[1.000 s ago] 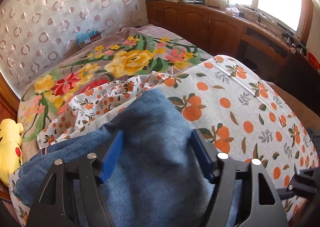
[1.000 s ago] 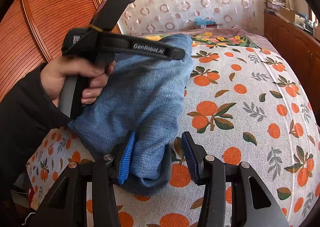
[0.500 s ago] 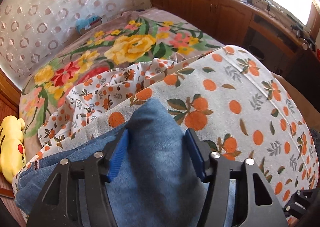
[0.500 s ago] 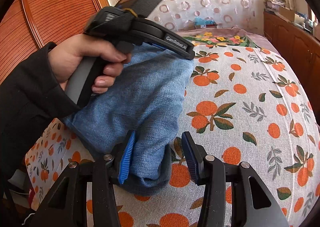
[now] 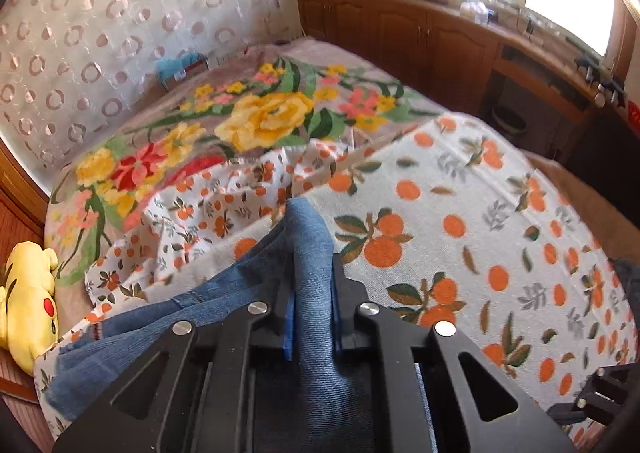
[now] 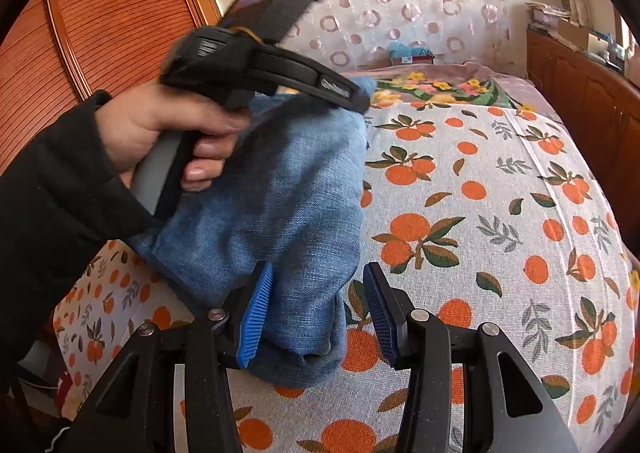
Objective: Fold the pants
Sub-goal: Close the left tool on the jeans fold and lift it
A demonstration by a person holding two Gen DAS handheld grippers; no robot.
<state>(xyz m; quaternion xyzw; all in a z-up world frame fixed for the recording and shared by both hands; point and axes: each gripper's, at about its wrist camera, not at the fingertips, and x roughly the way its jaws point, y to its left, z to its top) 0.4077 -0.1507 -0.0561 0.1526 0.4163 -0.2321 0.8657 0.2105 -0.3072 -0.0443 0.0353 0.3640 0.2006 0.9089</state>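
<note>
**Left wrist view: denim pinched between blue pads**

The left gripper (image 5: 313, 309) has its jaws clamped on a raised fold of the blue denim pants (image 5: 310, 253), which lie on the white orange-print bedsheet (image 5: 460, 221). In the right wrist view, the right gripper (image 6: 318, 311) has its jaws spread wide around the pants' lower edge, pads not pressing. The left hand (image 6: 160, 133) grips its handle above the denim.

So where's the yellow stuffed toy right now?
In the left wrist view, the yellow stuffed toy lies at the far left edge, beside the bed's orange-print sheet, left of the jeans.
</note>
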